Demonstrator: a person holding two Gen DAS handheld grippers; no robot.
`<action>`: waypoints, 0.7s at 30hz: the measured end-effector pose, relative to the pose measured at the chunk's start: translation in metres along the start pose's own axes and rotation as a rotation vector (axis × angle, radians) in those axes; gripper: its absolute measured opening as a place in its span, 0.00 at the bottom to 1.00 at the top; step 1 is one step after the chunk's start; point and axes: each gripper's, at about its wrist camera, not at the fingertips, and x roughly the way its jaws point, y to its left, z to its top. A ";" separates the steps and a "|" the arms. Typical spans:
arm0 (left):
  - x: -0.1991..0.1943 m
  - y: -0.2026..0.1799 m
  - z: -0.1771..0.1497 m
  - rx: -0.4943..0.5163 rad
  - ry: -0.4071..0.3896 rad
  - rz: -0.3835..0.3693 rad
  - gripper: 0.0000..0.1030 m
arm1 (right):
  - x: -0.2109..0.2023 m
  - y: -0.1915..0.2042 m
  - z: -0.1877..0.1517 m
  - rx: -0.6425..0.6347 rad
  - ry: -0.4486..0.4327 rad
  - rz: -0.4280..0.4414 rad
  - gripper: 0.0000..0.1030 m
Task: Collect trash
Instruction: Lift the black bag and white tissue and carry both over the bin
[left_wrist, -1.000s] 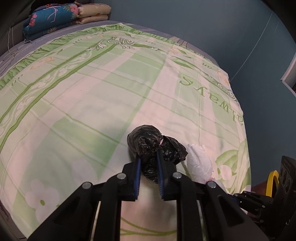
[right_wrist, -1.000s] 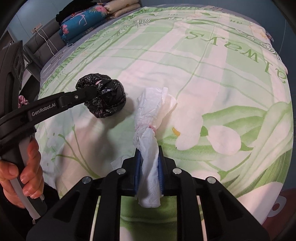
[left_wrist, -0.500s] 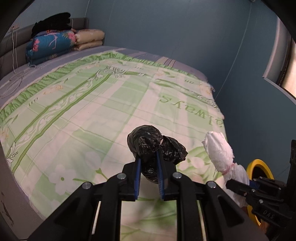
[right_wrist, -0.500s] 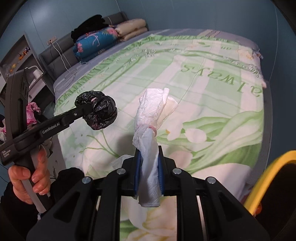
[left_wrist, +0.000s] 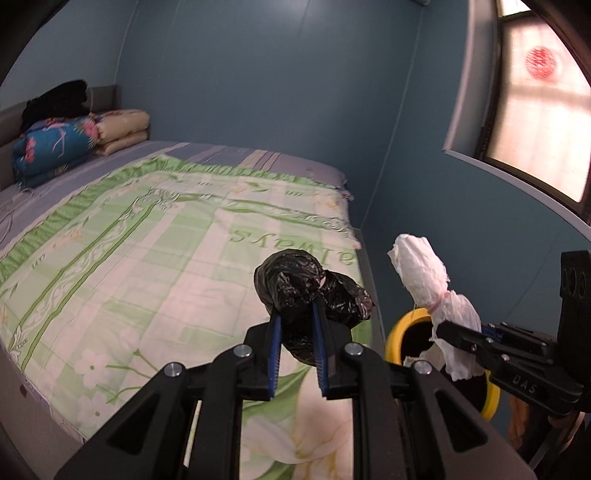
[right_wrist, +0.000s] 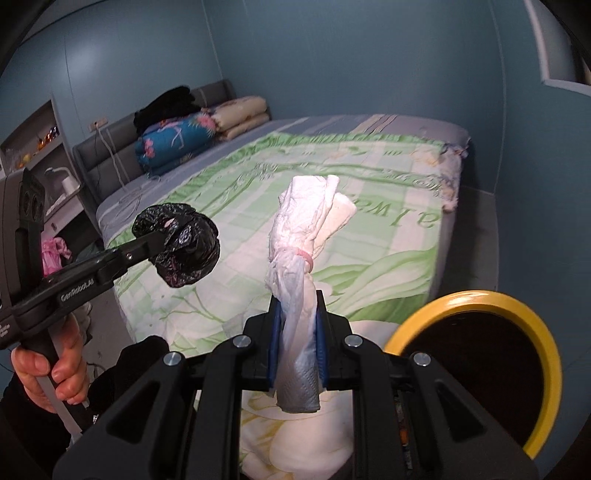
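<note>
Black bag (left_wrist: 310, 291) clamped between left jaws | white bag (right_wrist: 299, 295) between right jaws

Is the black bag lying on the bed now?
No, the black bag hangs in the air, clamped in the left tool, above the bed.

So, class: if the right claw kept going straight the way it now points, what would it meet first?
Probably the green-and-white floral bedspread. The right claw, shut on the tied white plastic bag, aims down over the bed; the yellow-rimmed bin sits off to its right. Depth is unclear.
</note>
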 end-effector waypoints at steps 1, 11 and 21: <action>-0.003 -0.009 0.001 0.010 -0.004 -0.013 0.14 | -0.009 -0.004 -0.001 0.006 -0.019 -0.010 0.16; -0.009 -0.077 0.004 0.122 -0.040 -0.068 0.14 | -0.071 -0.046 -0.004 0.087 -0.129 -0.107 0.16; 0.013 -0.124 0.004 0.174 -0.022 -0.110 0.14 | -0.073 -0.096 -0.006 0.209 -0.114 -0.173 0.16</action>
